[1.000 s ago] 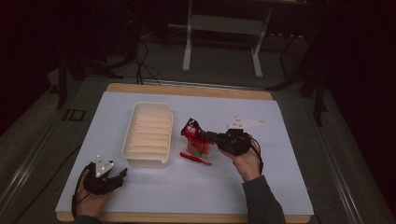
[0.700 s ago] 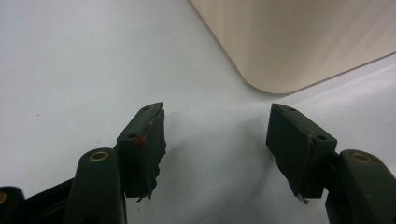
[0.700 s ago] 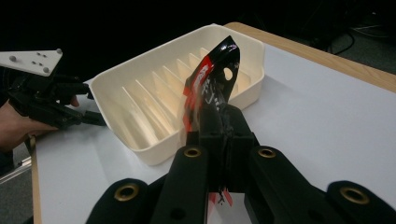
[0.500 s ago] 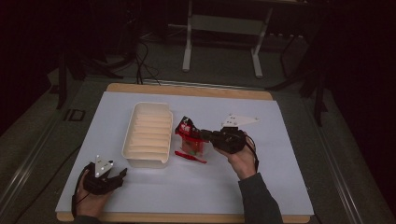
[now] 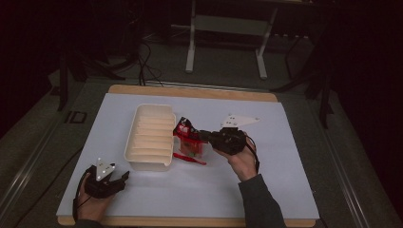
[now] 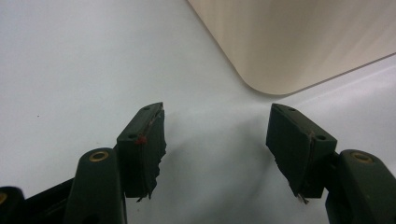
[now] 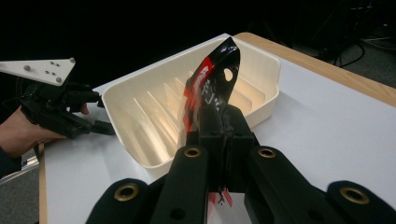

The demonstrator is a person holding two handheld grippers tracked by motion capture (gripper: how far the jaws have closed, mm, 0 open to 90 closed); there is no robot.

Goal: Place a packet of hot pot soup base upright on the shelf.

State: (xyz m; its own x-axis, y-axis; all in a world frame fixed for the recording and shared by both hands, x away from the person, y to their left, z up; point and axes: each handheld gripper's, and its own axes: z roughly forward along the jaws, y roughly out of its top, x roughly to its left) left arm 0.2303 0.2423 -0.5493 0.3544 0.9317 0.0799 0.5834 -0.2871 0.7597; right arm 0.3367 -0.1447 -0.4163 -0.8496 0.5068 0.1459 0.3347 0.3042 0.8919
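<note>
A glossy red and black packet (image 7: 212, 88) stands upright between the jaws of my right gripper (image 7: 219, 140), which is shut on its lower part. In the high view the packet (image 5: 187, 135) hangs just right of the white ribbed tray (image 5: 149, 137), with the right gripper (image 5: 205, 137) behind it. A thin red strip (image 5: 190, 159) lies on the mat under the packet. My left gripper (image 5: 114, 181) rests near the front left of the mat. It is open (image 6: 217, 140) with nothing between its pads, and its jaws point at the tray's near corner (image 6: 299, 42).
The pale mat (image 5: 285, 180) covers a wooden table. Beyond its far edge stand a metal stand (image 5: 225, 42) and cables on a dark floor. The left hand and its gripper (image 7: 60, 112) show past the tray (image 7: 140, 112) in the right gripper view.
My right gripper has carried the packet a little to the left, closer to the tray's side. The red strip and the left gripper have stayed where they were.
</note>
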